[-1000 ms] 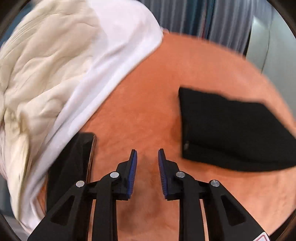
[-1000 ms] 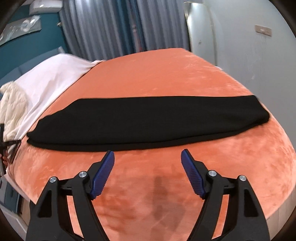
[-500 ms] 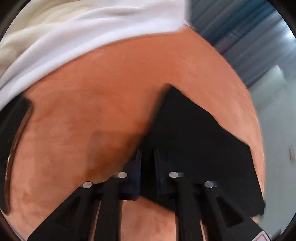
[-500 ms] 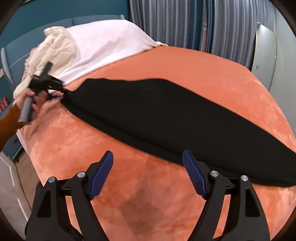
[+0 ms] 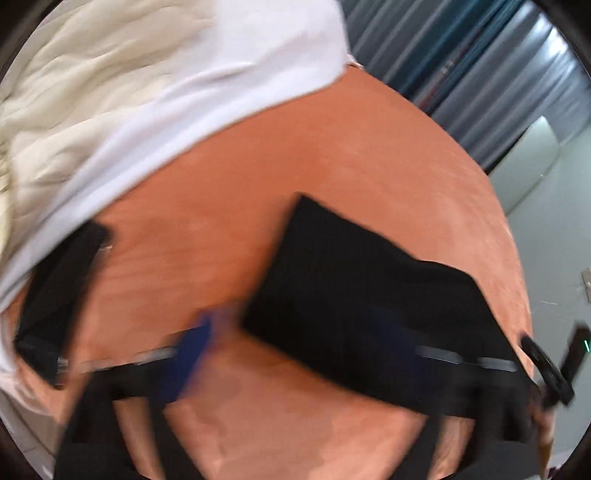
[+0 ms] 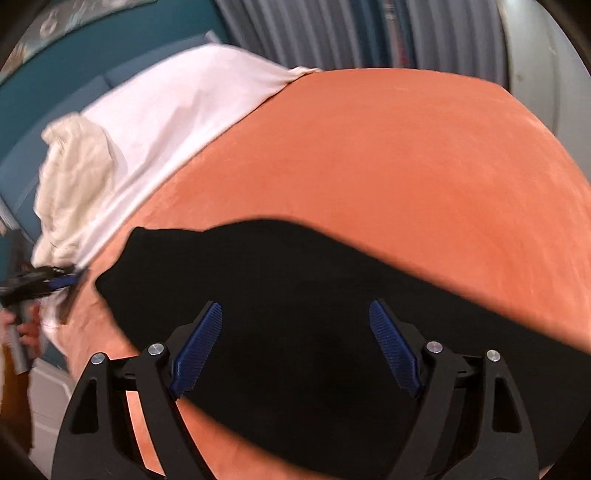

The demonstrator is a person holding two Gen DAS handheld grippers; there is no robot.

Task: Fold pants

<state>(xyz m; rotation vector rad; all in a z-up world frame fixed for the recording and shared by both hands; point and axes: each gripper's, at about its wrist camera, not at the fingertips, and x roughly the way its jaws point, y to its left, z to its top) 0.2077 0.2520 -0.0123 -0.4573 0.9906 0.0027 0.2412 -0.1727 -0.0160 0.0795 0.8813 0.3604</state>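
Observation:
The black pants (image 6: 295, 295) lie folded lengthwise in a long strip on the orange bed cover (image 6: 406, 155). My right gripper (image 6: 295, 343) is open and wide, its blue pads over the middle of the strip. In the blurred left wrist view the pants (image 5: 351, 295) lie ahead, and my left gripper (image 5: 295, 350) stands open, its left blue pad (image 5: 188, 354) just off the pants' near end. The left gripper also shows at the far left of the right wrist view (image 6: 55, 282), beside the pants' end, holding nothing.
A white sheet (image 6: 177, 110) and a cream quilt (image 6: 74, 177) lie at the bed's head. A black flat object (image 5: 59, 295) lies by the sheet. Grey curtains (image 6: 351, 33) and a white wall (image 5: 546, 221) stand beyond the bed.
My left gripper has let go of the pants' end and opened wide. My right gripper has moved forward over the middle of the pants, still open.

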